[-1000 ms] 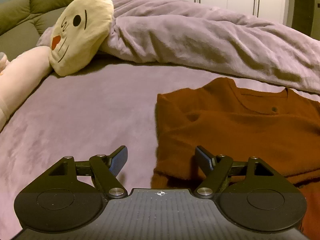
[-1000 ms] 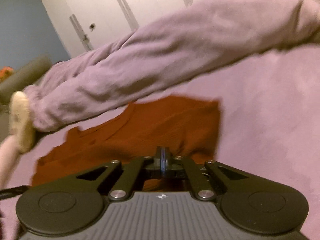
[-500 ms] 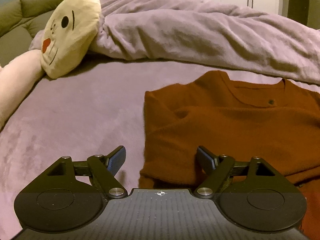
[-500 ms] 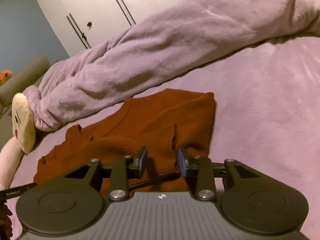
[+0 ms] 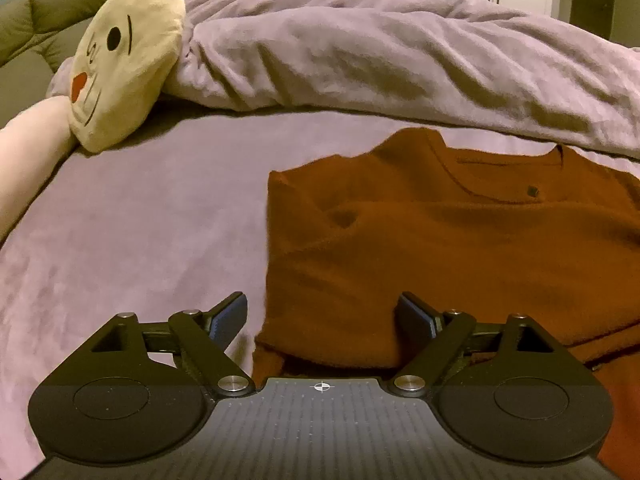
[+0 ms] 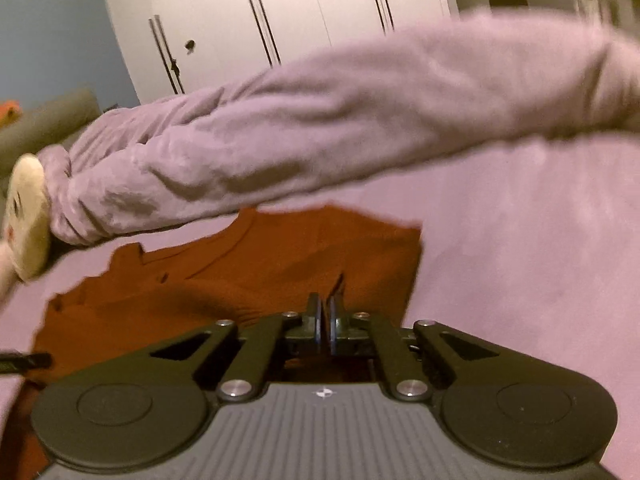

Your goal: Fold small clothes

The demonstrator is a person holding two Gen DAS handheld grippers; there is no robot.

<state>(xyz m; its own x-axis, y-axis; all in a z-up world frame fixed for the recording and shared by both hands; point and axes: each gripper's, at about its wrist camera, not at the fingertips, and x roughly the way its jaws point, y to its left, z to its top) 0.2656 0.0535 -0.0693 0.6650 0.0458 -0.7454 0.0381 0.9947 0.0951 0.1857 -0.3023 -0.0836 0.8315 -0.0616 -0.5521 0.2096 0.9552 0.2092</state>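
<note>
A rust-orange knit sweater (image 5: pixel 460 240) lies flat on the purple bed cover (image 5: pixel 140 220), neck toward the rolled blanket, sides folded in. My left gripper (image 5: pixel 322 304) hovers at its near left corner with jaws opening wide. The sweater's left edge lies between the fingers, and neither pad presses on it. In the blurred right wrist view the sweater (image 6: pixel 260 272) stretches to the left. My right gripper (image 6: pixel 325 304) is shut just over its near right part, beside a raised crease. I see no cloth between its pads.
A rolled lilac blanket (image 5: pixel 380 52) runs across the bed behind the sweater. A cream face-shaped plush (image 5: pixel 124 60) and a pink bolster (image 5: pixel 28 152) lie at the far left. White wardrobe doors (image 6: pixel 280 12) stand beyond. Bare bed cover (image 6: pixel 520 260) spreads right of the sweater.
The right gripper opened over the sweater half a second ago and has shut again, and its view has tilted. The left gripper's fingers have spread slightly wider.
</note>
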